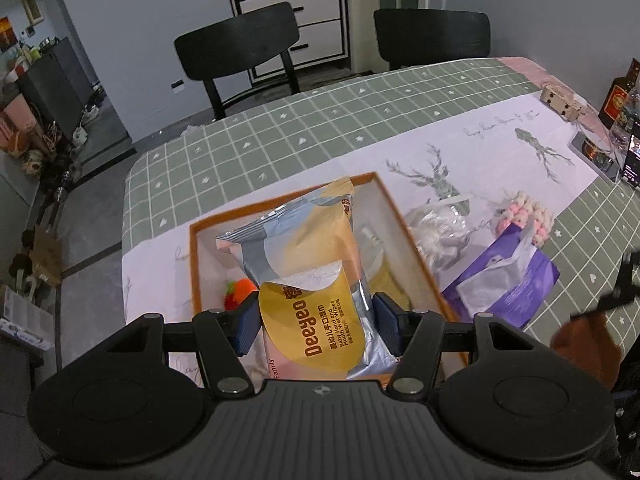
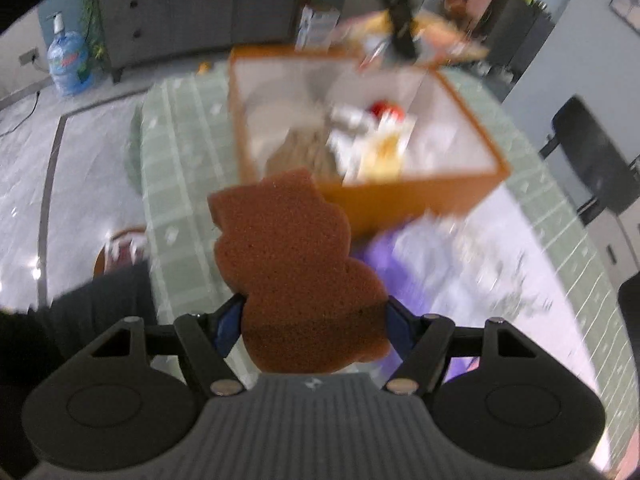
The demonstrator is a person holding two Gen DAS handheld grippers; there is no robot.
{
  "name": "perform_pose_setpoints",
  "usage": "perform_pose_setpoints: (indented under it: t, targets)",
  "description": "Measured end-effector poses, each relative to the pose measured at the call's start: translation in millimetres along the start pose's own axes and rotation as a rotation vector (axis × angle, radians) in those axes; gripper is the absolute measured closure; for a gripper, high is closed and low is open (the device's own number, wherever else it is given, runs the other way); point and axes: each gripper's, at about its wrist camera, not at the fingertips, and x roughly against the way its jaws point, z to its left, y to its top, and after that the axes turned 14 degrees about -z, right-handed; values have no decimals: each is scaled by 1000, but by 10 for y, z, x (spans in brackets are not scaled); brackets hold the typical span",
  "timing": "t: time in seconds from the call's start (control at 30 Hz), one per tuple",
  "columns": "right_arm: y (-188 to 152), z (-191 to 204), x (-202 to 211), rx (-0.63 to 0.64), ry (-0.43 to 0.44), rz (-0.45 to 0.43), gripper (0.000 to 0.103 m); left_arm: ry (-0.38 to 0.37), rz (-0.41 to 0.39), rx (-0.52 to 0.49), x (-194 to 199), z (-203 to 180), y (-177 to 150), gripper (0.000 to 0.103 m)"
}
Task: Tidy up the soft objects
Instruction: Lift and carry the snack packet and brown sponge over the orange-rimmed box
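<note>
— Left claw (image 1: 318,322), what are you pinching?
— You have a pack of wet wipes (image 1: 308,280) clamped between your pads, hanging over the orange box (image 1: 404,224) on the table (image 1: 280,128).
— And your right claw (image 2: 316,330)?
— Closed on a brown sponge (image 2: 296,272), just short of the box's near wall, above the purple packet (image 2: 380,256).

wipes pack (image 1: 308,280) over box (image 1: 280,200), tissue packet (image 1: 504,280) right of box
</note>
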Motion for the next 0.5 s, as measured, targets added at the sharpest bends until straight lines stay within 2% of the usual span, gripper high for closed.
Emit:
perform_pose_setpoints:
  t: [0.2, 0.37, 0.5]
  targets:
    - [523, -305, -236, -64, -83, -56, 32, -4, 26, 49, -178, 188, -151, 35]
    - [791, -552, -569, -62, -152, -43, 32, 7, 54, 81, -397, 315, -259, 35]
    - [875, -783, -836, -64, -205, -13, 32, 9, 66, 108, -523, 421, -335, 35]
